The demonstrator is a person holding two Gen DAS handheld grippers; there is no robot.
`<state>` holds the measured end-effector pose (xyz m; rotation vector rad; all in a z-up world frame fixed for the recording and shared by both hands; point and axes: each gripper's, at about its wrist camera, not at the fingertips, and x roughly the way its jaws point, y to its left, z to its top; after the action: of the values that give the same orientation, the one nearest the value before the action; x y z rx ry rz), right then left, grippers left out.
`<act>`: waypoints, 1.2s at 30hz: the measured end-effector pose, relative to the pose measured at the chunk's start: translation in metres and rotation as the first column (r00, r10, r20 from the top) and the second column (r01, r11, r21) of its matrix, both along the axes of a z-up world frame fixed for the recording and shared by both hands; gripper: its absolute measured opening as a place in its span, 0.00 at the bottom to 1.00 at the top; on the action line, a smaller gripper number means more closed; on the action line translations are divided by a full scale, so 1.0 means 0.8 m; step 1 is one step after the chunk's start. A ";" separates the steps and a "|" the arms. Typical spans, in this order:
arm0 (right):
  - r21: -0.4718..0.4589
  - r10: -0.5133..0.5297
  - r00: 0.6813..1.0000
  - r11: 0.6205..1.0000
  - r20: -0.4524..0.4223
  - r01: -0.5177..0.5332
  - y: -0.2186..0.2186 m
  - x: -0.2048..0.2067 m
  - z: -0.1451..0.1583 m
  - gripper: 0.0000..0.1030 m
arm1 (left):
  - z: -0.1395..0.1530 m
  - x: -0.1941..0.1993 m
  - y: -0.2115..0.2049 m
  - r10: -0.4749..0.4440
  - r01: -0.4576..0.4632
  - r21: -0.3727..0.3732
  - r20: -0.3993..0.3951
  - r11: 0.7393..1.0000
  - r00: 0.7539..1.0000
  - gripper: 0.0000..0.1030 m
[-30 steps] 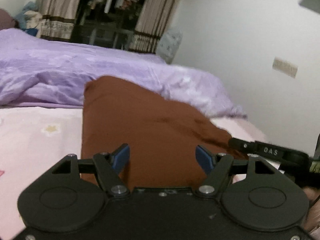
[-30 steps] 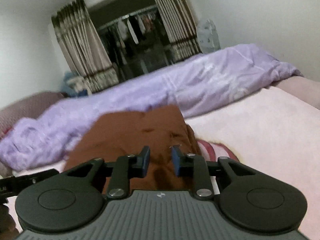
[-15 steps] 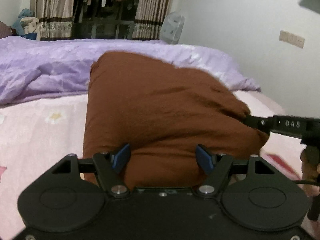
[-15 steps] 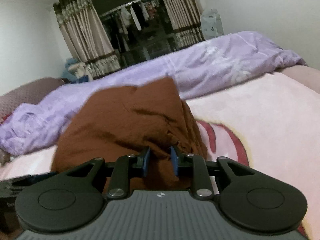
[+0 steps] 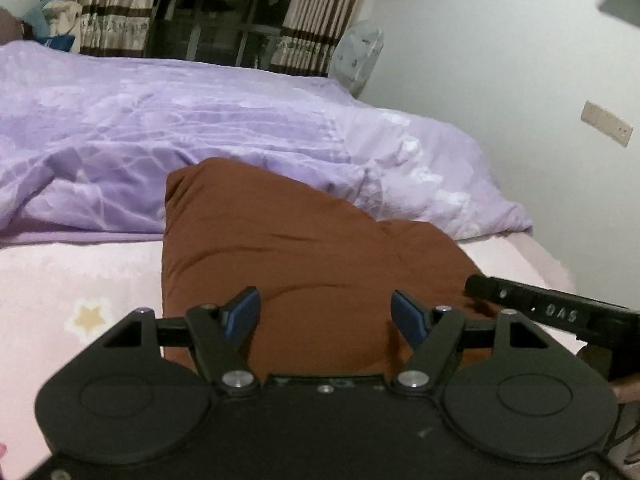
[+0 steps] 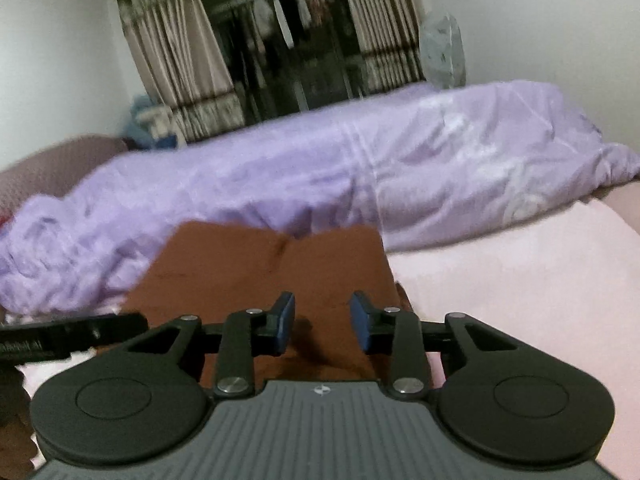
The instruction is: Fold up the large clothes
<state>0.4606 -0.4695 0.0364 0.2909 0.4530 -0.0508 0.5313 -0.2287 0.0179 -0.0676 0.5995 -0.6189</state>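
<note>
A brown garment (image 5: 304, 248) lies folded on the pink bedsheet (image 5: 76, 272), its far edge against the purple duvet. It also shows in the right wrist view (image 6: 264, 268). My left gripper (image 5: 325, 316) is open over the garment's near edge, holding nothing. My right gripper (image 6: 322, 322) is open over the garment's near right part, its jaws apart with brown cloth visible between them. The right gripper's finger (image 5: 548, 312) reaches in from the right in the left wrist view. The left gripper's finger (image 6: 68, 338) shows at the left in the right wrist view.
A crumpled purple duvet (image 5: 208, 136) fills the far half of the bed. A white wall (image 5: 520, 60) runs along the right side with a socket plate (image 5: 606, 123). Curtains (image 6: 172, 56) and a dark closet stand behind the bed.
The right gripper's jaws have opened from near shut. The garment, lifted and bulging half a second ago, has dropped flatter onto the sheet. The left gripper stays open.
</note>
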 end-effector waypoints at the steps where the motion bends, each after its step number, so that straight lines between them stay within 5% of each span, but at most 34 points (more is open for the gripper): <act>1: -0.006 -0.006 1.000 1.000 -0.021 0.006 0.001 0.004 -0.007 0.37 | -0.003 0.000 -0.002 -0.003 0.003 0.013 -0.001 1.000 1.000 0.71; 8: 0.020 -0.029 0.998 0.999 -0.060 0.030 -0.002 0.011 -0.040 0.34 | -0.039 0.016 -0.010 -0.013 0.016 0.035 -0.065 0.999 0.998 0.71; 12: 0.003 -0.035 0.999 0.999 -0.041 0.035 0.003 -0.005 -0.030 0.36 | -0.029 0.004 -0.008 -0.006 0.006 0.022 -0.022 1.000 1.000 0.71; 16: 0.044 -0.086 0.995 0.995 0.049 0.084 -0.005 -0.065 -0.003 0.76 | -0.011 -0.042 0.033 0.011 -0.011 0.008 0.050 1.000 0.999 0.72; 17: 0.067 -0.097 0.992 0.993 0.075 0.093 -0.010 -0.085 -0.001 0.79 | -0.012 -0.055 0.046 0.023 -0.023 0.007 0.050 1.000 0.998 0.72; 22: 0.167 -0.117 0.992 0.980 0.055 0.107 -0.028 -0.160 -0.024 0.79 | -0.049 -0.118 0.110 0.050 -0.050 -0.020 -0.008 0.999 0.999 0.72; 26: 0.331 -0.126 0.992 0.936 0.003 0.118 -0.043 -0.175 -0.055 0.79 | -0.078 -0.159 0.125 0.017 -0.017 -0.045 0.003 0.999 1.000 0.72; 31: 0.424 -0.115 0.993 0.898 -0.028 0.117 -0.041 -0.153 -0.073 0.79 | -0.102 -0.165 0.099 0.046 -0.047 0.078 0.013 0.996 0.999 0.72; 33: 0.441 -0.115 0.993 0.890 -0.032 0.117 -0.040 -0.146 -0.075 0.77 | -0.105 -0.160 0.094 0.103 -0.106 0.105 0.032 0.989 0.994 0.67; 34: 0.444 -0.122 0.992 0.888 -0.033 0.124 -0.037 -0.144 -0.076 0.66 | -0.106 -0.157 0.094 0.129 -0.132 0.109 0.034 0.985 0.991 0.66; 35: 0.446 -0.122 0.992 0.887 -0.028 0.122 -0.035 -0.142 -0.075 0.40 | -0.104 -0.154 0.095 0.152 -0.155 0.106 0.035 0.982 0.988 0.67; 36: 0.448 -0.114 0.993 0.887 -0.019 0.110 -0.034 -0.143 -0.075 0.30 | -0.104 -0.153 0.098 0.169 -0.172 0.097 0.032 0.980 0.985 0.67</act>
<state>0.3463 -0.4964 -0.0232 0.7750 0.4366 -0.0574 0.4092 -0.1501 -0.0651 -0.0175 0.5936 -0.4225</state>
